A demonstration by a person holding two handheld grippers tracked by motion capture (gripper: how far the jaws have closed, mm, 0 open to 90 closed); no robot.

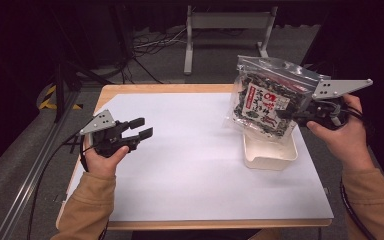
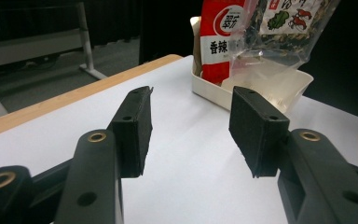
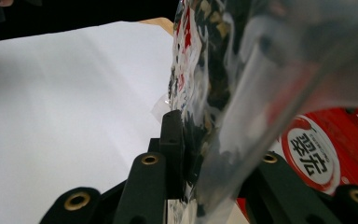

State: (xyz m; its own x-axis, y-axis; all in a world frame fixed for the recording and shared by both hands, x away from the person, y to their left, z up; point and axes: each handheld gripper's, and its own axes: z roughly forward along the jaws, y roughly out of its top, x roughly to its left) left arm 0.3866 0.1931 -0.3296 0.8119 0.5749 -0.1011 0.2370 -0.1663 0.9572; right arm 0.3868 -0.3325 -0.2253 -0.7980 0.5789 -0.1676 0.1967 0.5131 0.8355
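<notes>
- We hold the right claw [image 1: 300,111] clenched on a clear snack bag [image 1: 266,100] — gripped at one side, so the bag hangs upright in front of the jaws.
- Just below that claw sits a white tray [image 1: 271,152]; the bag's lower edge dips toward it, likely being lifted out or set in.
- A red packet [image 2: 220,39] stands in the tray, behind the held bag as seen from the left claw.
- The left claw [image 1: 141,128] rests released and empty — well apart from the tray, low over the white surface [image 1: 190,165], seemingly waiting its turn.
</notes>
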